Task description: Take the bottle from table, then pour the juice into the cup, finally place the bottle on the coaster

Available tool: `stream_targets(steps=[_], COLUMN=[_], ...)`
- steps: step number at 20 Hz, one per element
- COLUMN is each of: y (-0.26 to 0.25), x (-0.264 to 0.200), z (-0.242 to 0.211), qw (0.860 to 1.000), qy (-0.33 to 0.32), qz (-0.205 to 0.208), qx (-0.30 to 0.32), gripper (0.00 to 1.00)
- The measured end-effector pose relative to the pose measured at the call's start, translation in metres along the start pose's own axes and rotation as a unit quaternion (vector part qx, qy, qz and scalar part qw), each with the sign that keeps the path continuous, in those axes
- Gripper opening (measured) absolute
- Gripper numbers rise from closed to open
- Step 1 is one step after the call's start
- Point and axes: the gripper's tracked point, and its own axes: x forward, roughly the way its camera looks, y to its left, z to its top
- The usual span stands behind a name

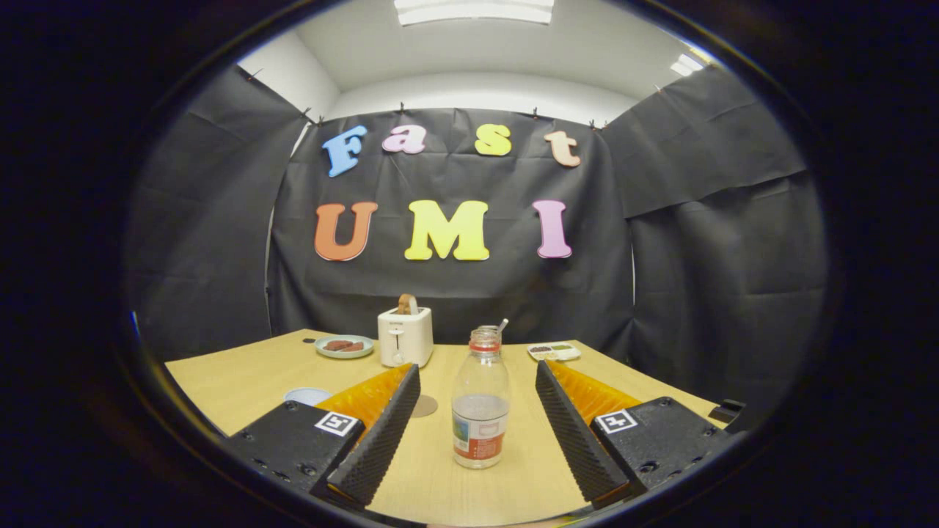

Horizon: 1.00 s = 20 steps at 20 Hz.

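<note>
A clear plastic bottle (480, 411) stands upright and uncapped on the wooden table (242, 378). It has a red and white label and is partly filled with pale liquid. My gripper (477, 369) is open, one finger on each side of the bottle, with a gap on both sides. A round brownish coaster (427, 405) lies just left of the bottle, half hidden by the left finger. A pale cup rim (307, 395) peeks out beyond the left finger's base. Right behind the bottle's neck stands a glass with a stick in it (500, 325).
A white toaster (405, 337) with a slice of bread stands at the back, a plate (344, 347) with brown food to its left. A small white tray (554, 352) lies at the back right. Black cloth walls close in the table.
</note>
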Motion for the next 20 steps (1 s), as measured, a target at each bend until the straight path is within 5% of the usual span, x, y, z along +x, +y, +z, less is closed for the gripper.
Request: stream_targets(steps=[20], y=[-0.009], x=[0.094], z=[-0.092], qw=[0.997], qy=[0.062], qz=[-0.039], qx=[-0.028], gripper=[1.0])
